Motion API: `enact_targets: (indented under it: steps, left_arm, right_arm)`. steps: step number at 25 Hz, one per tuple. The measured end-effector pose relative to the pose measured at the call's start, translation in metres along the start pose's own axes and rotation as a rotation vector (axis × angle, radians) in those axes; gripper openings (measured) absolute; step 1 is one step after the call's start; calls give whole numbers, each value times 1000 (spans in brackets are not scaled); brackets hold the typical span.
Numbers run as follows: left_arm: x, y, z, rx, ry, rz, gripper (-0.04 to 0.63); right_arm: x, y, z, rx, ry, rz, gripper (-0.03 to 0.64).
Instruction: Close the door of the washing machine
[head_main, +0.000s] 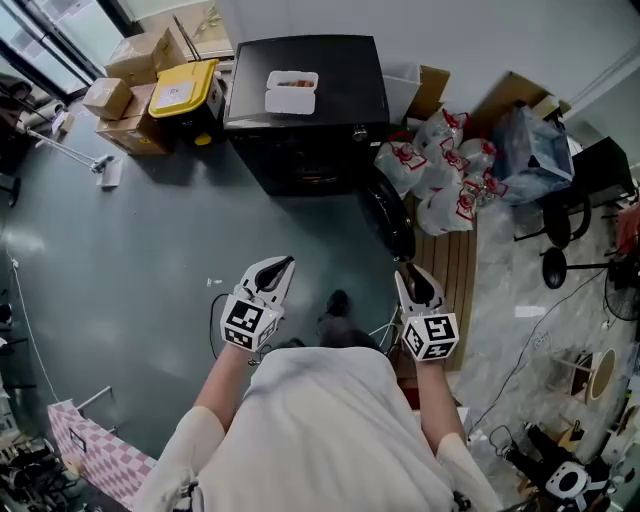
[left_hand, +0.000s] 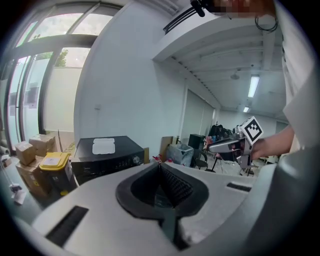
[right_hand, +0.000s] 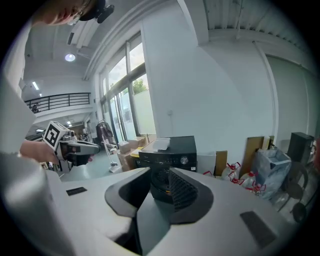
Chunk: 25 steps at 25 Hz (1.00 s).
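Observation:
The black washing machine (head_main: 305, 100) stands against the far wall with a white lidded box (head_main: 292, 92) on its top. Its dark round door (head_main: 390, 220) hangs open, swung out to the machine's right, and points towards me. Both grippers are held out in front of my chest, well short of the machine. My left gripper (head_main: 272, 275) has its tips together and nothing in it (left_hand: 159, 166). The right gripper (head_main: 418, 285) is nearer the door; its jaws stand apart and empty (right_hand: 159, 172), with the machine's front (right_hand: 167, 152) seen between them.
Cardboard boxes (head_main: 140, 60) and a yellow-lidded bin (head_main: 185, 90) sit left of the machine. White bags with red ties (head_main: 440, 170), a wooden pallet (head_main: 450, 260) and a black chair (head_main: 570, 200) crowd the right side. A long-handled mop (head_main: 70, 150) lies at the left.

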<state>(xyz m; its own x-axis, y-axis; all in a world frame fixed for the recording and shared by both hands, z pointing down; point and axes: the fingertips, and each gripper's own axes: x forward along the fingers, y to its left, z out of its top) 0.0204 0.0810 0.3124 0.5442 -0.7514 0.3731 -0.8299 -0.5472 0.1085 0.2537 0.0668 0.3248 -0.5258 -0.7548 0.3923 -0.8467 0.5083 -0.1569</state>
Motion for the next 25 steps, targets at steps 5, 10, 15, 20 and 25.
enact_targets:
  steps: [5,10,15,20,25]
  left_arm:
    - [60,5,3,-1,35,-7,9]
    - [112,4,-2,13,76,-32,9]
    - [157,0,-22,14,128,-68,9]
    - [206,-3,-49,29,157,-116,9]
    - [249,-3,-83,42,184,-157,9]
  right_arm:
    - [31,-50,-11,17,50,7,123]
    - [55,-94,-30,39,94,6,126]
    - [74,-125,-58,53,148,-1,130]
    - [99,-154,-94,64,200,-11,135]
    - [123,-179,-130,70,246,-30,135]
